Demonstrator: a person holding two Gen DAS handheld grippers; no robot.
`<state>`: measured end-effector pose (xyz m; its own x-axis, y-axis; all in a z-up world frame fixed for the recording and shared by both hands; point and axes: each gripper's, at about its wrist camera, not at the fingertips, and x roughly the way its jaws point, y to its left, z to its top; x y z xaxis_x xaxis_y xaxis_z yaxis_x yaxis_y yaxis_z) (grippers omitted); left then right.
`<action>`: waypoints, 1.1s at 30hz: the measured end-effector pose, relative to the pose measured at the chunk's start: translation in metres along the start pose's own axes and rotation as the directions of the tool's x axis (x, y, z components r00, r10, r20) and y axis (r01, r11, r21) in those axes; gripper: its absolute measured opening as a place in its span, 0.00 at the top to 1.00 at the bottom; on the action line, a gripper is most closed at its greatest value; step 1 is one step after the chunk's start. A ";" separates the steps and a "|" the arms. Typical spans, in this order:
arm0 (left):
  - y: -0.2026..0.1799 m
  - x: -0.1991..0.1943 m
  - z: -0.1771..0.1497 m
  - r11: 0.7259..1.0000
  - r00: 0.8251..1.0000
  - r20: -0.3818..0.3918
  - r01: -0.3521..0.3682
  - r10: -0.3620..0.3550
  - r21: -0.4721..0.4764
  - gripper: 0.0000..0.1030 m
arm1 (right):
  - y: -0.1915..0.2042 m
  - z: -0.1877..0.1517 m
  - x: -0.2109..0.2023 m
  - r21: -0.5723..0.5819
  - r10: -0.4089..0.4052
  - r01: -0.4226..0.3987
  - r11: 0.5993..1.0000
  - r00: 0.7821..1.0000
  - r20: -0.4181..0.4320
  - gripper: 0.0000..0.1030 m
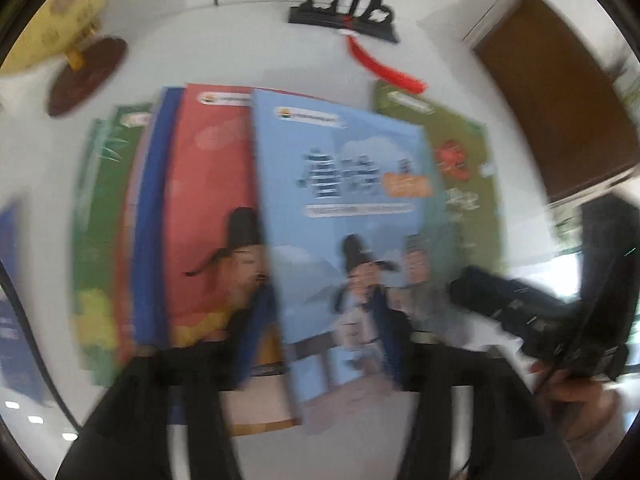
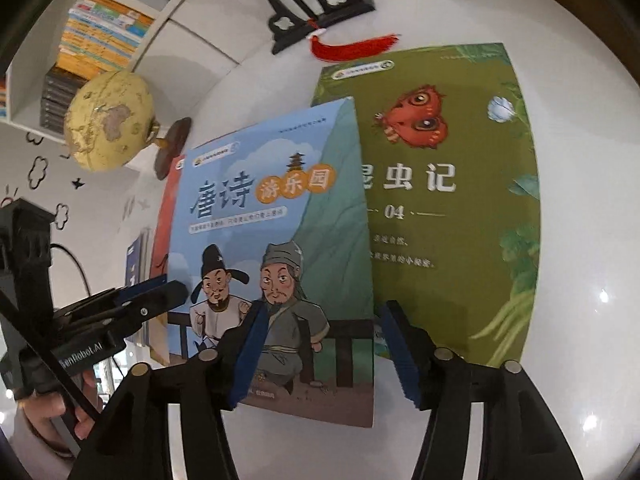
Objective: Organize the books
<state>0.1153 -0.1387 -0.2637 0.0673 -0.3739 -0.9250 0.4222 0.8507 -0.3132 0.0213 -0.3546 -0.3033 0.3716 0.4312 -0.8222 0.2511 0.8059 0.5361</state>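
- Handling note first: the light blue book (image 2: 276, 264) is a thin paperback with a glossy cover. Expect it to be light, floppy when lifted by one edge, and prone to sliding on the covers beneath.
- It lies on top of a fanned pile on the white table (image 2: 580, 200). Its left part rests on the red book (image 1: 208, 208); its right edge overlaps the green book (image 2: 448, 200), which lies flat alongside.
- Under the red book you can see a dark blue book (image 1: 150, 240) and another green-covered book (image 1: 98, 216), both showing only as strips.
- Your right hand-held gripper (image 2: 326, 350) has its jaws apart, over the lower right part of the light blue cover. Nothing is clamped; whether the pads touch the cover cannot be told.
- Your left hand-held gripper (image 1: 320, 320) is also apart, over the lower edge of the red and light blue covers. That view is blurred, so contact is unclear there too.
- Suggested hold: pinch the near bottom edge, close to a corner, where it hangs free of the books below. One pad must go under the cover.
- Support the opposite edge with the other gripper, or the book is likely to sag and fan open.
- Risk: a pinch too deep could catch the red cover as well.
- Keep clear of the globe (image 2: 110, 122), the black stand (image 2: 316, 8) and the red tassel (image 2: 352, 46) behind.
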 end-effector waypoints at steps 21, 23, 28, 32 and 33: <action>-0.011 -0.027 -0.015 0.998 0.986 0.165 -0.044 0.036 0.050 0.57 | -0.007 -0.004 -0.010 0.106 0.295 -0.301 0.948 0.953 0.064 0.23; -0.013 -0.023 -0.013 0.995 0.986 0.158 -0.072 0.060 0.070 0.57 | -0.015 -0.012 -0.018 0.129 0.394 -0.406 0.905 0.913 0.107 0.30; -0.006 -0.015 -0.012 0.998 0.990 0.135 -0.055 0.051 0.032 0.58 | -0.031 -0.020 -0.009 0.215 0.392 -0.408 0.887 0.913 0.115 0.35; -0.007 -0.009 -0.019 0.997 0.991 0.115 -0.072 0.068 0.034 0.61 | -0.025 -0.018 0.003 0.223 0.473 -0.490 0.843 0.872 0.126 0.38; -0.007 -0.007 -0.021 0.998 0.993 0.103 -0.062 0.059 0.030 0.70 | -0.023 -0.018 0.000 0.208 0.495 -0.513 0.833 0.859 0.133 0.46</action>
<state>0.0934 -0.1339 -0.2592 0.1849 -0.3595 -0.9146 0.4440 0.8608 -0.2486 -0.0008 -0.3656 -0.3195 0.5618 0.7156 -0.4151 0.2044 0.3661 0.9078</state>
